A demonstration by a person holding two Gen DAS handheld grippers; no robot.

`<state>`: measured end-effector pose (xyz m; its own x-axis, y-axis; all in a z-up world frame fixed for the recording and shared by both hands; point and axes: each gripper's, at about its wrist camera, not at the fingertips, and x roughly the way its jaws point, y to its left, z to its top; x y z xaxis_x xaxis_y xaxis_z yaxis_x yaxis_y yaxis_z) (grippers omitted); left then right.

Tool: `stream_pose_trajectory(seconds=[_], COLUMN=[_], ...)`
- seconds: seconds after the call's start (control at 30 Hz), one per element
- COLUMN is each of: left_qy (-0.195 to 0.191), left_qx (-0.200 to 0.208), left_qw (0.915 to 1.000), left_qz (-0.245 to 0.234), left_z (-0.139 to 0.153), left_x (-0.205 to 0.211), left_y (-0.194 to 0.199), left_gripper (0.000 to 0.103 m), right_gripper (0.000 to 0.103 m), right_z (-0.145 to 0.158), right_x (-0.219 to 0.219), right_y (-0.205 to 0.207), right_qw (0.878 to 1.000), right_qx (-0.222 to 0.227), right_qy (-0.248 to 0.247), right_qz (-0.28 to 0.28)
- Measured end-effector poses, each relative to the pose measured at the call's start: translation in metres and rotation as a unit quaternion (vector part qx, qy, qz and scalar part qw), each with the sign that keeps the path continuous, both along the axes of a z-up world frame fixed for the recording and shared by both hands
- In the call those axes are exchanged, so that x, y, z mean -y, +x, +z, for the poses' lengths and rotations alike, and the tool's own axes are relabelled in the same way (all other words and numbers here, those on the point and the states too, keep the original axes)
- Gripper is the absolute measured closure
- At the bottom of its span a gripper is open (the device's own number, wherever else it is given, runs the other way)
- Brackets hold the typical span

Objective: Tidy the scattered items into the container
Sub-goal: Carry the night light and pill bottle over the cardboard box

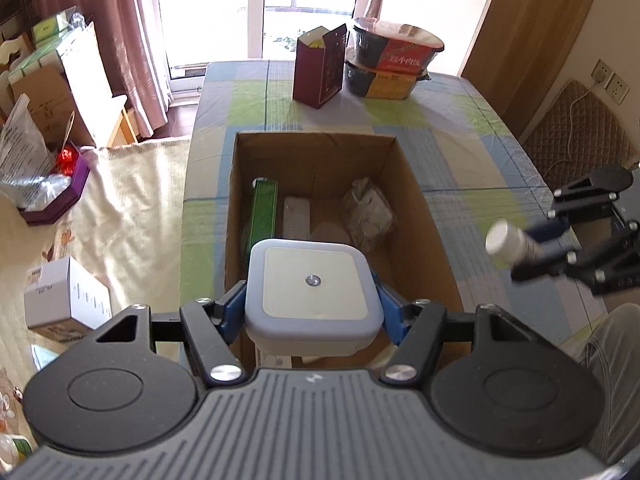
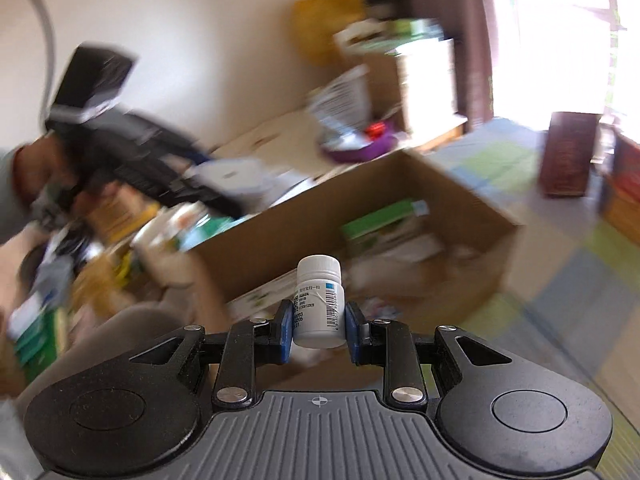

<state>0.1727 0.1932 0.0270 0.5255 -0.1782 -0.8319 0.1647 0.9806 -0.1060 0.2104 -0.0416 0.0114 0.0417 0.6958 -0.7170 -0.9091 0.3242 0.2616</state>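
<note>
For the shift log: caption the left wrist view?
Left gripper holds square night light over cardboard box; right gripper brings pill bottle.

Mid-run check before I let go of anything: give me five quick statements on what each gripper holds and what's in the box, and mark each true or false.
1. The left gripper is clamped on a square night light. True.
2. The right gripper is empty. False: it is shut on a white pill bottle.
3. The cardboard box already holds a green box and a crumpled wrapper. True.
4. The pill bottle's cap is off. False: its white cap is on.
5. The dark red carton sits inside the cardboard box. False: it stands on the tablecloth beyond it, beside two stacked noodle bowls.
</note>
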Motion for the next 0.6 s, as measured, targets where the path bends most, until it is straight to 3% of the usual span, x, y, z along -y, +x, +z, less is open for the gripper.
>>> stream_pose_trajectory(seconds=[0.1,0.37,0.6], left_qy=[-0.007,-0.014,-0.021], left_qx=[-0.002,-0.014,-0.02], left_qw=[1.0,0.9998,0.9996], left_qz=[0.003,-0.003,-0.005], left_z=[-0.003,-0.014,-0.023], left_x=[-0.004,-0.008,-0.01], left_y=[-0.008,-0.016,-0.015], left_gripper=[0.04,0.04,0.04], right_gripper=[0.074,0.074,0.074], right_z=[-0.012,-0.045,-0.066], right_x=[-0.019,-0.053,-0.074], right_y=[-0.01,-0.029,-0.02], right_qw=[0.999,0.991,0.989], right_qx=[-0.007,-0.028,-0.01], right_qy=[-0.031,-0.095,-0.125], right_qz=[0.042,0.094,0.077])
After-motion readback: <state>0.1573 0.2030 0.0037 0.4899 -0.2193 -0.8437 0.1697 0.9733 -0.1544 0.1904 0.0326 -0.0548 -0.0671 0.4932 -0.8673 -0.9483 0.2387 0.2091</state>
